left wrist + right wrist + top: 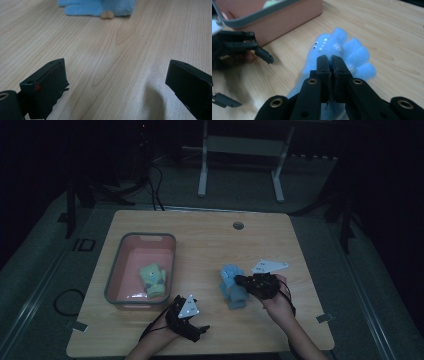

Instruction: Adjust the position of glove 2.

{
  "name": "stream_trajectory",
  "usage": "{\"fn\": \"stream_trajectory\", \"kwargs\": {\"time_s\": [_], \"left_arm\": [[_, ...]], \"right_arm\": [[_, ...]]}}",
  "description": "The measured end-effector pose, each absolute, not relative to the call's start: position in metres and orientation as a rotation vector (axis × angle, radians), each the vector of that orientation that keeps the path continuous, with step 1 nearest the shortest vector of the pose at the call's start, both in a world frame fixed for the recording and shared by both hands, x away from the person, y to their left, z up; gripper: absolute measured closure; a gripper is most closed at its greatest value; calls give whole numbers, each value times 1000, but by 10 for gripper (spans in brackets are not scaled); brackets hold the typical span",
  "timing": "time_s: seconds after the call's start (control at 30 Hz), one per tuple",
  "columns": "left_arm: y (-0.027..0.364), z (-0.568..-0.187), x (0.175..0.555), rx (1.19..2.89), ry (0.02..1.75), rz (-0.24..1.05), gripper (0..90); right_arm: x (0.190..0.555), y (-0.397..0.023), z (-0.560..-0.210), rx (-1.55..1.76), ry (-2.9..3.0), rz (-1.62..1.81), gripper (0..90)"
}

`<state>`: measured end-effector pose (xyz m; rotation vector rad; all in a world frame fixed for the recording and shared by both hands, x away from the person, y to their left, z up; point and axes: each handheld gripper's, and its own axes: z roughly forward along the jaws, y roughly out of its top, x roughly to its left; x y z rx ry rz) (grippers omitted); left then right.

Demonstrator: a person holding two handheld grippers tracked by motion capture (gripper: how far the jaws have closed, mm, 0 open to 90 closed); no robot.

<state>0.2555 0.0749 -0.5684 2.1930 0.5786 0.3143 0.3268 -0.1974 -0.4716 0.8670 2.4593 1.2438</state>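
Room: dim, dark floor around a pale wood surface (210, 245) with a round hole near its far edge; a white frame stands on the floor beyond.
Bin: pink bin (122, 270) with a grey rim, on the left half of the surface; a green toy (153, 280) lies inside it, toward its near right corner.
Blue toy: plush blue toy (231, 285) with small white eyes and teeth, on the surface right of the bin and well apart from it; in the right tool's view (352, 53) its rounded lobes spread past the jaw tips.
Right tool: right tool (239, 281) comes in from the right, held in a hand (277, 305); in its own view (333, 65) the two jaws stand pressed together with a fold of the blue plush pinched between them, so it has hold of the toy.
Left tool: left tool (202, 329) sits low at the near edge of the surface, just below the bin's near right corner; in its own view (116, 82) the jaws stand wide apart over bare wood with nothing between them, and the blue toy (100, 6) lies farther off at the top.
Between tools: the left tool also shows at the left of the right tool's view (265, 56), near the bin wall (287, 20), apart from the toy.
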Motion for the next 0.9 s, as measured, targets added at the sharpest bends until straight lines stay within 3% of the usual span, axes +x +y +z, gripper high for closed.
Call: {"fn": "stream_trajectory", "kwargs": {"time_s": [0.9], "left_arm": [[75,-568,256,2194,577,311,39]], "right_arm": [[340,-192,-533,928,2606,1054,841]]}}
